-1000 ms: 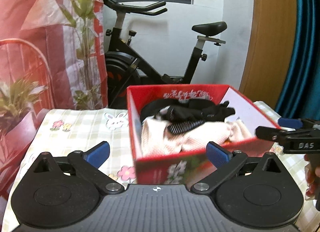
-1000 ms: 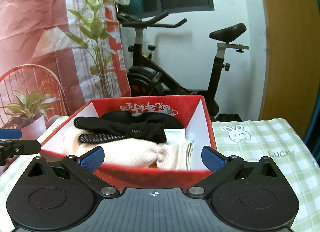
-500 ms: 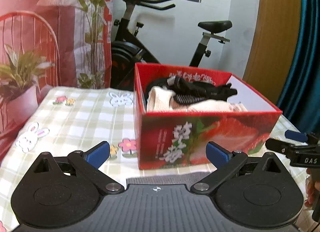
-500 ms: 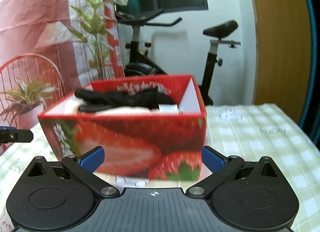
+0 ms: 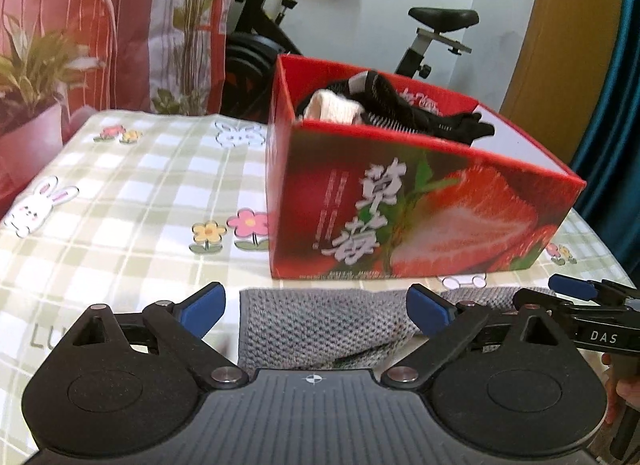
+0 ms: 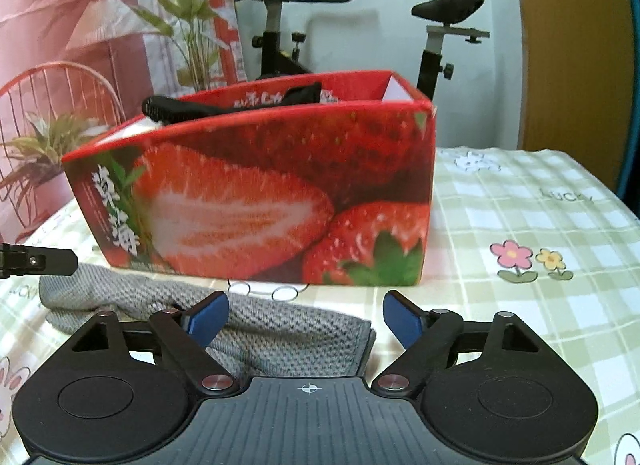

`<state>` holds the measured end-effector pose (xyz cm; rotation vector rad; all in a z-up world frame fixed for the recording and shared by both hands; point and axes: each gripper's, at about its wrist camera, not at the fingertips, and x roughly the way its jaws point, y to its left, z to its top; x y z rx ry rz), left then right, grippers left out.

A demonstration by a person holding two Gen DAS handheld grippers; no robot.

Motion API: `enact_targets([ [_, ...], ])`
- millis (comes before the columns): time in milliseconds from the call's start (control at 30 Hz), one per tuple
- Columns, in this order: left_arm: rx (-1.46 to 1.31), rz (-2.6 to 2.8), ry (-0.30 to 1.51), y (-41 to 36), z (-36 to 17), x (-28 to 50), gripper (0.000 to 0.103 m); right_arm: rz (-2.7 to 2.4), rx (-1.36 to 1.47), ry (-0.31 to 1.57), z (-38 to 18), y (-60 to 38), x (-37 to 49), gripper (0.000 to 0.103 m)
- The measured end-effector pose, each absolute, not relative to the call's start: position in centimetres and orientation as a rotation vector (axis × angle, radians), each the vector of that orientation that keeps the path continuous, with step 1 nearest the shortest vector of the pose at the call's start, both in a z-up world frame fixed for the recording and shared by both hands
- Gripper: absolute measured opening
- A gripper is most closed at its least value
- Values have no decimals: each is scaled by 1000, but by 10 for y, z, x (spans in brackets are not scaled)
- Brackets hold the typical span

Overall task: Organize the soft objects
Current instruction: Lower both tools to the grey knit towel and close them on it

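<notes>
Nearest, a grey knitted cloth (image 5: 320, 329) lies flat on the checked tablecloth (image 5: 132, 185), its near edge hidden under both tools. The left gripper (image 5: 316, 307) stands with jaws wide over one end, pads apart from the knit. The right gripper (image 6: 306, 319) is closing, jaws still broad, the other end of the cloth between them; whether the left pad touches it is hard to tell. Just beyond stands the strawberry box (image 6: 256, 201), blurred, with a cream cloth (image 5: 332, 109) and black gloves (image 5: 420, 117) only partly showing above its rim. Behind it, an exercise bike (image 6: 432, 45).
</notes>
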<state>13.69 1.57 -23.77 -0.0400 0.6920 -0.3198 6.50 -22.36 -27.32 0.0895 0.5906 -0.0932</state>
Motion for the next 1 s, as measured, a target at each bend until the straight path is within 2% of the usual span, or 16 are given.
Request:
enact_targets([
  [100,-50,-303,713,18,-248,139,97,-91,97,613,-282,-224,64,81],
  [200,-93,-283,718,26,-255,138,96,-82,92,612,-284,-224,62,76],
  [467,-157,-269,710,43,-266,133,93,-70,64,643,-288,-220,69,77],
  [567,-203,-290,710,47,-270,136,84,-63,67,648,-289,-221,71,78],
  [633,-210,-313,701,47,-271,137,74,-59,73,647,-289,-221,71,78],
  [700,-206,-336,696,47,-272,136,58,-54,76,646,-290,-222,71,78],
  [767,-193,-345,688,46,-274,135,48,-51,71,643,-290,-222,71,74],
  [900,-184,-374,672,44,-276,132,21,-26,54,636,-290,-220,69,56],
  [967,-181,-381,668,42,-275,131,20,-1,47,635,-290,-219,68,46],
  [1000,-175,-384,667,41,-276,130,20,13,44,634,-290,-217,68,37],
])
